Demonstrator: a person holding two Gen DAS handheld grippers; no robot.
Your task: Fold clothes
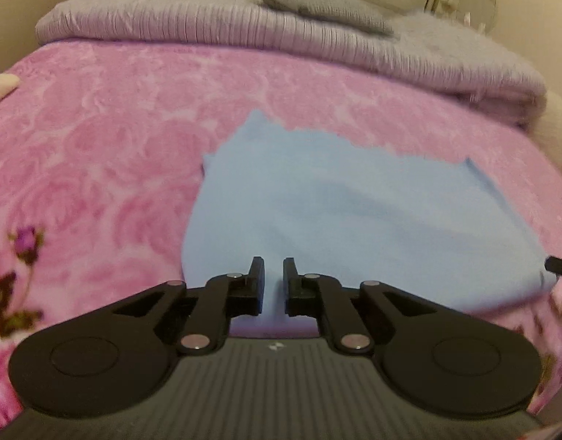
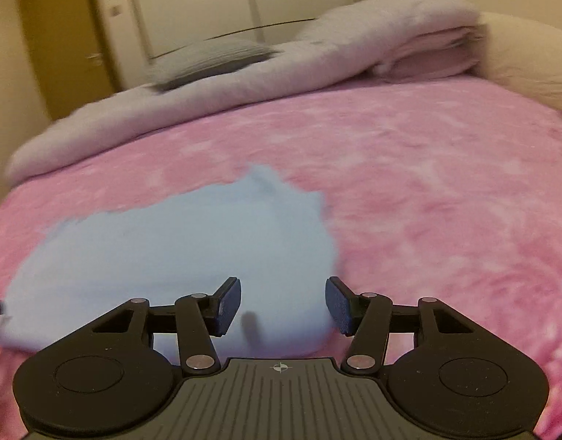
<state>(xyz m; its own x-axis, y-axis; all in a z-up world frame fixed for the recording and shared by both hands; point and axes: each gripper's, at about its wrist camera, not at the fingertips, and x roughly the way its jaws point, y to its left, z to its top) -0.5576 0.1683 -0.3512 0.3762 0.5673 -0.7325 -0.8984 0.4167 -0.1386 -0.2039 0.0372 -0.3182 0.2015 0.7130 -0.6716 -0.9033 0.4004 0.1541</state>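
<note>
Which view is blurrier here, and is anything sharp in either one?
Right wrist view: heavy motion smear on the blue garment and pink blanket; only the right claw is crisp. Left wrist view: milder blur, blanket pattern readable, left claw sharp; both views show fisheye bowing.

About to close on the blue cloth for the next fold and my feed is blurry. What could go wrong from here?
1. The left gripper has only a narrow gap, so it may pinch just the top layer of the blue garment.
2. The right gripper, open wide, could also snag the plush pink blanket at the garment's edge.
</note>
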